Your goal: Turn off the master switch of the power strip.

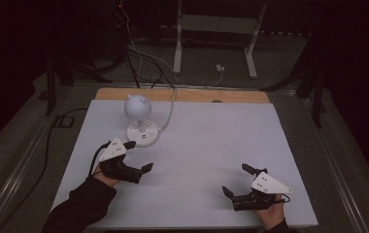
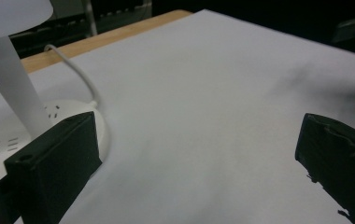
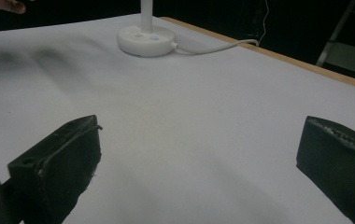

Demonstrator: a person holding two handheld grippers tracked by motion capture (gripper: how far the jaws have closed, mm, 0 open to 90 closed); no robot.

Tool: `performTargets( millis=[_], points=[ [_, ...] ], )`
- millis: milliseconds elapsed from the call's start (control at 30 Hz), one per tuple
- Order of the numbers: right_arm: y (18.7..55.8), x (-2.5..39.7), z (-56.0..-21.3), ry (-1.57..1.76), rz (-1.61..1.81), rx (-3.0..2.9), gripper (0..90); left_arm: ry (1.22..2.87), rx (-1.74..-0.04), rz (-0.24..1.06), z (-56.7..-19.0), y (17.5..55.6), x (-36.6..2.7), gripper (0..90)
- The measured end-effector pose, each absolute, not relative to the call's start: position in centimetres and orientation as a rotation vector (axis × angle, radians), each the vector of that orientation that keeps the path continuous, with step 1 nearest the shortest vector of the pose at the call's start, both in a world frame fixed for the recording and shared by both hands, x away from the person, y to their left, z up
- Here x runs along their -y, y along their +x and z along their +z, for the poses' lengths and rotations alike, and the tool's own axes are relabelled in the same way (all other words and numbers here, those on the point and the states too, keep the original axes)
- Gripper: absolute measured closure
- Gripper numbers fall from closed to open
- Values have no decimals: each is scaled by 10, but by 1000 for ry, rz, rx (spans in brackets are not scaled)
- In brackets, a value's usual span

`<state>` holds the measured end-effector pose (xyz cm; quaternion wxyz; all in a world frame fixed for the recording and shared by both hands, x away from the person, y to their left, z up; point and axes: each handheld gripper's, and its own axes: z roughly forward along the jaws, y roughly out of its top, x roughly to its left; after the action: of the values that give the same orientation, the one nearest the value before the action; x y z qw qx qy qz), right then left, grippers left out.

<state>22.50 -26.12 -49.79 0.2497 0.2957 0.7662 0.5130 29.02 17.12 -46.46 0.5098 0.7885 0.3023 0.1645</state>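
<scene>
Item: small white desk lamp [image 1: 139, 116], standing upright toward the far left of a white-covered table [image 1: 211, 145]. Round base with slots and buttons, slim stem, rounded head. A white cord [image 1: 169, 114] runs from the base toward the far wooden edge of the table.

Left gripper [image 1: 141, 156]: held low over the table just in front of the lamp base, fingers spread wide, nothing between them. In the left gripper view the base [image 2: 49, 121] sits right behind the near finger [image 2: 56, 163], very close or touching; which of the two cannot be told.

Right gripper [image 1: 236, 179]: near the front right of the table, well apart from the lamp, fingers wide and empty. In the right gripper view the lamp base [image 3: 145, 39] lies far ahead with a faint light on a button.

Step in hand, as judged: the approach; the left gripper is nearest the lamp and nothing is grasped yet.

Next move, as judged: a short advance of the left gripper to the base or stem, kept gentle so the light, top-heavy lamp does not tip or slide, and clear of the cord.
</scene>
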Motion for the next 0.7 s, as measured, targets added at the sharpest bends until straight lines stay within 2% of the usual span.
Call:
performTargets(
  millis=[700],
  points=[
    [225, 261, -498, 808, 1395, -2087, 0, 1882, -834, 461, -465, 319, -148, 4]
  ],
)
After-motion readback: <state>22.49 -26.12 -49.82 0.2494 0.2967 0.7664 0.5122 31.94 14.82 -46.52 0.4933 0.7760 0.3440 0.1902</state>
